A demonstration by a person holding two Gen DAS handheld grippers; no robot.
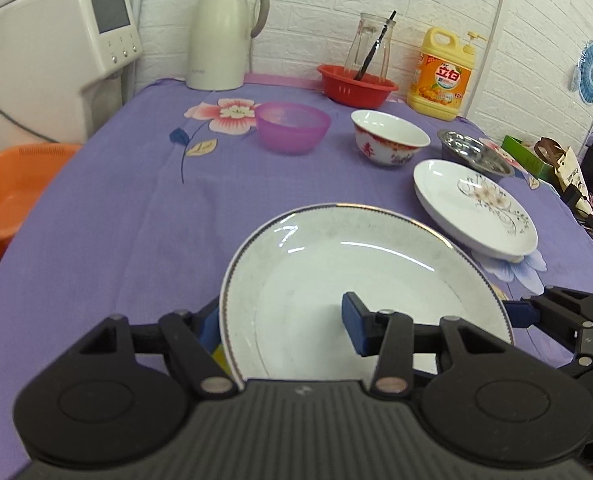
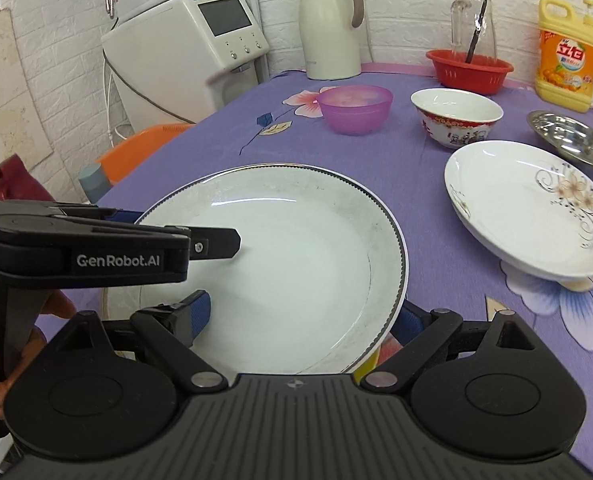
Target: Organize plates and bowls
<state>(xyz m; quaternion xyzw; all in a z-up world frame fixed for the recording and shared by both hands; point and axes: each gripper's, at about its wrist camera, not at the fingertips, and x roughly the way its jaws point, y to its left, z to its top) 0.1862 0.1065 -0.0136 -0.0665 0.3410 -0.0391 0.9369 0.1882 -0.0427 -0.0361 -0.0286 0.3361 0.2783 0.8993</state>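
On the far left an orange basin sits below the edge of the purple flowered tablecloth, beside a white appliance with a screen. At the back stands a cream thermos jug; in front of it is a translucent purple bowl. The large white plate with a dark beaded rim is in the near middle of the table, gripped from both sides: the left gripper is clamped over its left rim, one blue pad under the edge and the other on the plate's inner face, and the right gripper is clamped over its right rim in the same way, one pad inside the plate and the other below the rim. Whether the plate rests on the cloth or is just above it cannot be told. Further right, a red basket at the back holds a glass bottle with a dark stick in it, next to a yellow detergent bottle. In front of those stands a white bowl with red pattern, then a steel dish, whose near edge lies behind a tilted white plate with a flower print
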